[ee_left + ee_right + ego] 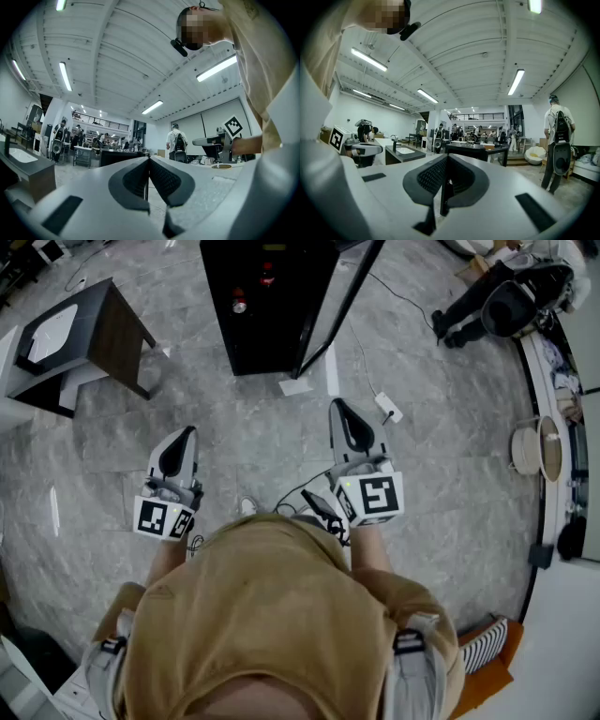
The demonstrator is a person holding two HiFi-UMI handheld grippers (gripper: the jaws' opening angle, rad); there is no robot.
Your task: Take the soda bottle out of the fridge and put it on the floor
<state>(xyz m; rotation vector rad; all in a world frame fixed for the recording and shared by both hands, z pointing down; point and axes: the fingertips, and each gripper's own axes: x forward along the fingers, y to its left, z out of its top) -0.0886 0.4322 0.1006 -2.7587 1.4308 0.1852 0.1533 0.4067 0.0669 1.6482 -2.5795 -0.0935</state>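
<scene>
1. Both tools are sitting pinched fully together with nothing between the pads. The left gripper (pixel 186 437) and the right gripper (pixel 339 412) are pointing toward the fridge (pixel 262 338), both well short of it. If either is going in without spreading first, its tip is likely to be prodding the bottle instead of straddling it.
2. What is probably the soda bottle (pixel 267 276) is showing as a small red shape deep inside the fridge's dark interior, too small to be sure of. A second rounded item (pixel 238 306) is sitting nearer the fridge's front, on its left side. A reach past it is risking a knock, or a grab of the wrong thing.
3. The door (pixel 339 296) is hanging open on the fridge's right side, close to the right gripper's line in. An arm brushing it could be swinging it into the way.
4. A cable (pixel 367 371) is trailing across the floor (pixel 234 437) just in front of the fridge's door, so feet stepping forward are risking a snag.
5. The floor in front of the fridge is looking smooth and hard, so a bottle released while tilting is likely to be toppling and rolling.
</scene>
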